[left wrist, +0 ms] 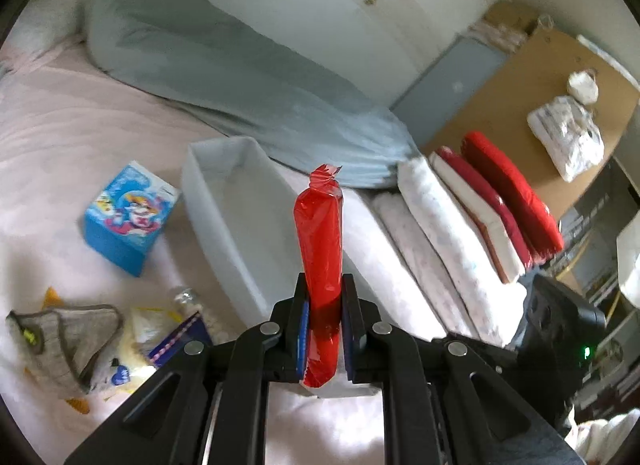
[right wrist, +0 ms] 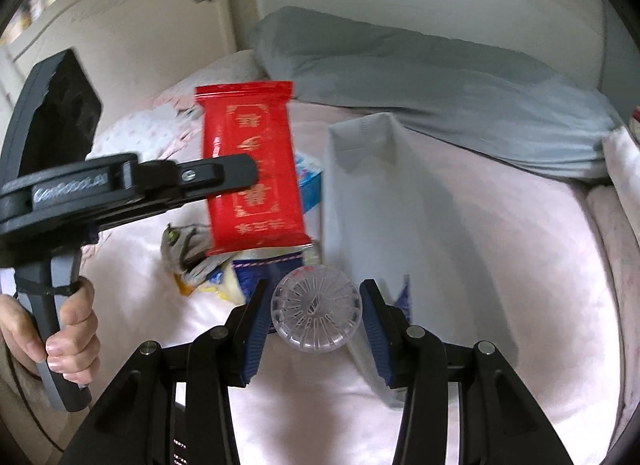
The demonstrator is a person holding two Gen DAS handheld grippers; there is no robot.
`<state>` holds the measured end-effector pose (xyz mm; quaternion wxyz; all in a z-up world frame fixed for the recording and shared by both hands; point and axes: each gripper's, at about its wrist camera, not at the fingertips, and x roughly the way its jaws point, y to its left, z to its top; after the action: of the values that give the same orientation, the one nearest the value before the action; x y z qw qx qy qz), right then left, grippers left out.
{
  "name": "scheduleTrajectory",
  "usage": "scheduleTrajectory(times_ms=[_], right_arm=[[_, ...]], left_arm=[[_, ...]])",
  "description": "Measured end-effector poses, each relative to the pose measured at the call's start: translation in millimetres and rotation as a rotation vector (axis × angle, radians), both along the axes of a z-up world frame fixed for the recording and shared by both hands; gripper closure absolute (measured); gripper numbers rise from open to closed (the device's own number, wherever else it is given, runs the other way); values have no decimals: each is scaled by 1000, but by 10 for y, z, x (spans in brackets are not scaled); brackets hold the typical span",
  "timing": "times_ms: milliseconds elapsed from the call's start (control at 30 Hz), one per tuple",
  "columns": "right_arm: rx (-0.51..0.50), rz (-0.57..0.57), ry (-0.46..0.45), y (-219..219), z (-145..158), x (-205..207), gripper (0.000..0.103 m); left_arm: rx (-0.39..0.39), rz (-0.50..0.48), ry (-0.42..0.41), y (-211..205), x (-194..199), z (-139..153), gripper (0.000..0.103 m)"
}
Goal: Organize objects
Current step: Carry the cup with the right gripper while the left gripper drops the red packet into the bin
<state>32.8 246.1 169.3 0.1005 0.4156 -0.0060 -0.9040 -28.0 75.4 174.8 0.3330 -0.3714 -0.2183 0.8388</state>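
Observation:
My left gripper (left wrist: 324, 305) is shut on a red foil packet (left wrist: 320, 233) that stands upright and edge-on between the blue pads. The right wrist view shows that packet's gold-printed face (right wrist: 248, 133), held up above the bed by the left gripper (right wrist: 252, 173). My right gripper (right wrist: 316, 305) is shut on a clear round plastic container (right wrist: 316, 309) with a ribbed face, gripped on both sides by its pads. An empty white rectangular bin (left wrist: 200, 193) lies on the bed just beyond both grippers, its wall (right wrist: 348, 201) to the right of the packet.
A blue cartoon-printed box (left wrist: 128, 217) lies left of the bin. A grey sock (left wrist: 64, 341) and yellow and blue packets (left wrist: 152, 329) lie at the near left. A long grey pillow (left wrist: 224, 65) lies behind, with folded white and red bedding (left wrist: 480, 205) on the right.

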Motion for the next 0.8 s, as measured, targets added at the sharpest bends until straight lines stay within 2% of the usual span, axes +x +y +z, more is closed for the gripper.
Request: scheduleTrajectory(times_ms=[167,233,333,633,800], right_arm=[[-24,-70,-33,221,-25,-16,60],[-22,-83,-31,278,-9,4,60],[-11,-100,-13,353,29,50,60],[0,-141,-34,467,5,11,60],[75,-154,-21,460,-24,30,60]], left_arm=[[-8,-68,-5,252,-83,-7,90],[3,-94,3,352,-99,-12,90],[-23,-121,13,528,-120,-72,90],[13,-144,-67,764,-305,-343,90],[-30,-178,-156,886,-321,-567,90]])
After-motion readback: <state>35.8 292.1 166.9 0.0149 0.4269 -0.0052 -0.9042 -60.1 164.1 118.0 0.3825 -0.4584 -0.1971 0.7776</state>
